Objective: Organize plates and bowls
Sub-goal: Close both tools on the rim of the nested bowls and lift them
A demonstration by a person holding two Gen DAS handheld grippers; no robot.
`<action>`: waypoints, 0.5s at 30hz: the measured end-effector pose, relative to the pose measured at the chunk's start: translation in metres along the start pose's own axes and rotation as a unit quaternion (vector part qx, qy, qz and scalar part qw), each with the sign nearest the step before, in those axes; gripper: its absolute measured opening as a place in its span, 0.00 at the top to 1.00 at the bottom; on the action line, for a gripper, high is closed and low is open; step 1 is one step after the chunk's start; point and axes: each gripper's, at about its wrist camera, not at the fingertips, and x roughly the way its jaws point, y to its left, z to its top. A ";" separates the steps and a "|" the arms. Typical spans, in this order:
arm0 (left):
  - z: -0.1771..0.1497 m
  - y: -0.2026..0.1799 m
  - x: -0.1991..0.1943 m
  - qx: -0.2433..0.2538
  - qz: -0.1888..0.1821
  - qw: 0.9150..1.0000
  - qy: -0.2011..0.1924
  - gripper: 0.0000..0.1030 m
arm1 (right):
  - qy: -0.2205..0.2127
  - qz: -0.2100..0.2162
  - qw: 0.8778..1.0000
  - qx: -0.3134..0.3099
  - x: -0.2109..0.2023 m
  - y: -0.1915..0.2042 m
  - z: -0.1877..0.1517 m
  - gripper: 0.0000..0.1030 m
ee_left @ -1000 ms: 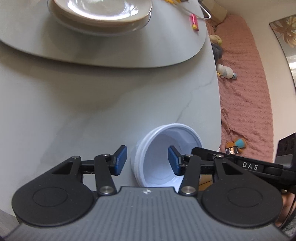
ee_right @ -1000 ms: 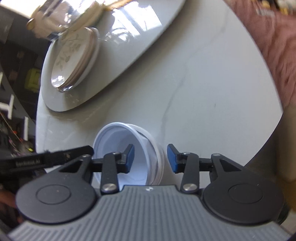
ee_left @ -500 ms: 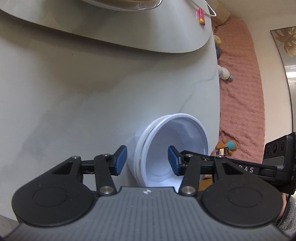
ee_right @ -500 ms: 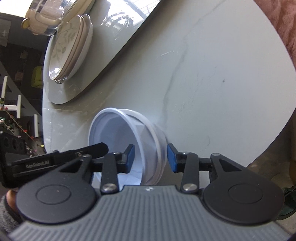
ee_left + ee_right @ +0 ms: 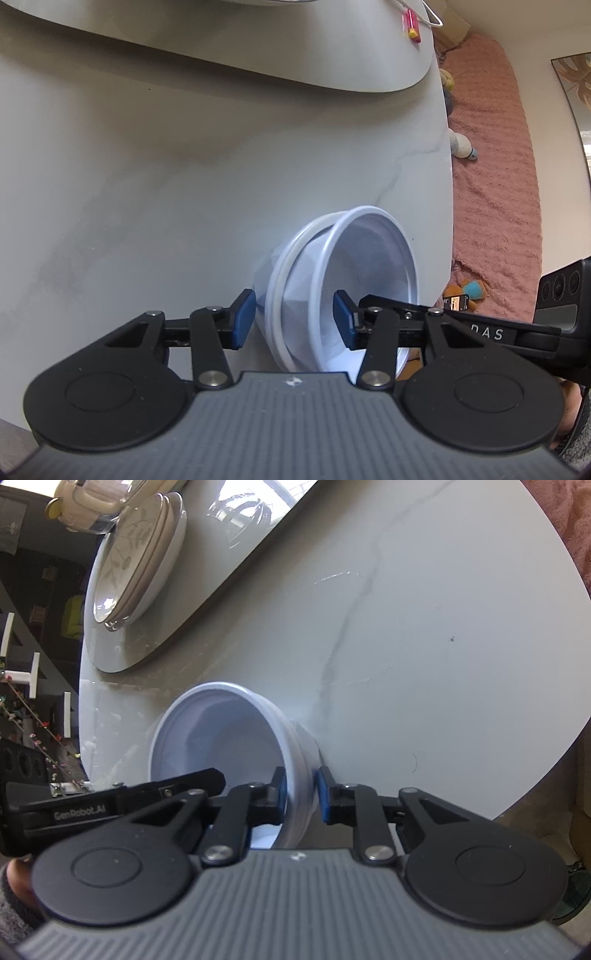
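A stack of nested white plastic bowls [image 5: 369,266] stands on the marble table [image 5: 147,184], close to its edge. My left gripper [image 5: 293,321] straddles the stack's left wall, one blue pad outside and one inside. Its jaws are closing slightly, with gaps still showing beside the wall. In the right wrist view the same bowls [image 5: 221,734] have my right gripper [image 5: 301,794] over their right rim. Its jaws are closing and the blue pads press on the rims from both sides. Each view also shows a black finger of the other gripper reaching into the bowl.
A raised grey turntable [image 5: 240,572] carries a stack of patterned plates [image 5: 129,561] and a cream pot [image 5: 81,502]. A pink marker [image 5: 412,27] lies on it. Beyond the table edge are a pink blanket [image 5: 498,147] with soft toys and dark furniture [image 5: 37,627].
Both grippers have come down closer over the bowls. The right jaws have closed from a wide gap onto the rim. The plates have slid out of the top of the left wrist view.
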 end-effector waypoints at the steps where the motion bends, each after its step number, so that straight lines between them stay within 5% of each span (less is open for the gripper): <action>1: 0.000 0.001 -0.001 -0.001 0.001 1.000 0.001 0.50 | 0.000 0.001 1.000 0.000 0.000 0.000 0.000 0.80; 15: -0.003 -0.036 -0.041 0.048 0.023 0.998 -0.034 0.49 | -0.021 0.016 1.000 -0.006 -0.032 0.009 -0.004 0.81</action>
